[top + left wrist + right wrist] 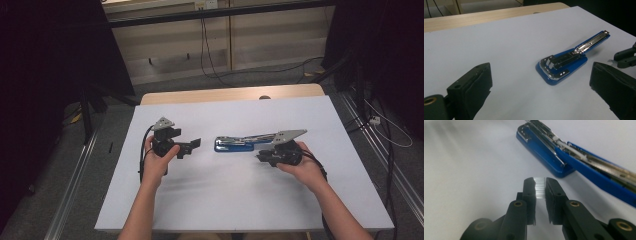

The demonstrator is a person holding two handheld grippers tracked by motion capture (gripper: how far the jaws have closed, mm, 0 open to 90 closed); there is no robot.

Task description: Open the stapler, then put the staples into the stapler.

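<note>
White table (210, 200), opened stapler (234, 144) between claws

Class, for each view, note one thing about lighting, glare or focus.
High view: dim, dark surroundings, white table sheet brightest. Left gripper view: glare on the open blue stapler's chrome; near jaws soft. Right gripper view: silver staple strip gleams between jaws; left background blurred.

One blue stapler (235, 144), opened flat; one strip of staples (539, 187); two hand-held grippers; one surface (225, 200).
</note>
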